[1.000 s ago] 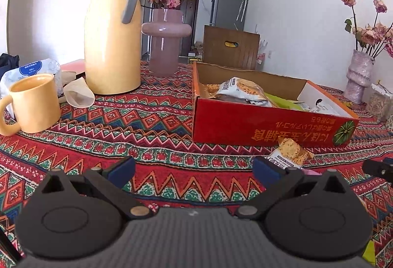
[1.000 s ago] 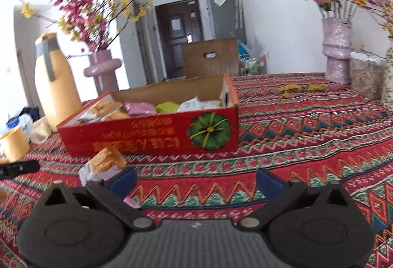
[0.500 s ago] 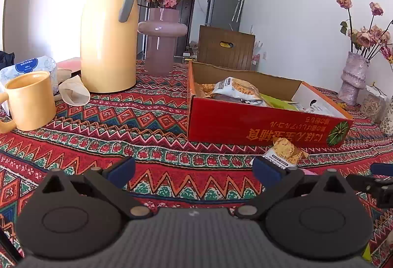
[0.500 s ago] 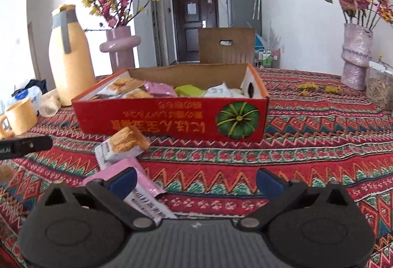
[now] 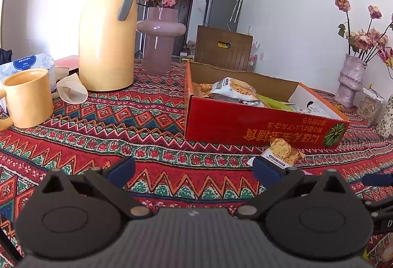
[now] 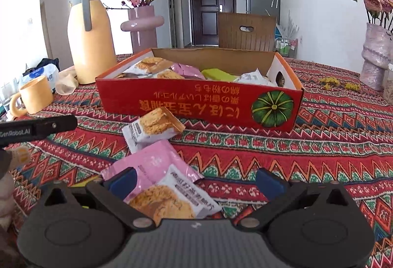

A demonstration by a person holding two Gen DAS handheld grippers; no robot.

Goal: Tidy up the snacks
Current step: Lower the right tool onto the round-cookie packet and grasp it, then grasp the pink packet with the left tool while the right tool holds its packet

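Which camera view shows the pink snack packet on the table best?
The right wrist view shows the pink packet best: it lies flat on the tablecloth, partly under a biscuit packet, between the fingers of the open right tool. In the left wrist view only a thin pink sliver shows.

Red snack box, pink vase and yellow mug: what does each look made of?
Red snack box: corrugated cardboard, likely; printed matte red outside, raw brown inner walls and cut edges. Pink vase: probably glass or glossy plastic; translucent, with sharp highlights on its bulge. Yellow mug: looks like ceramic with a satin glaze; thick rim, soft sheen, though matte plastic cannot be ruled out.
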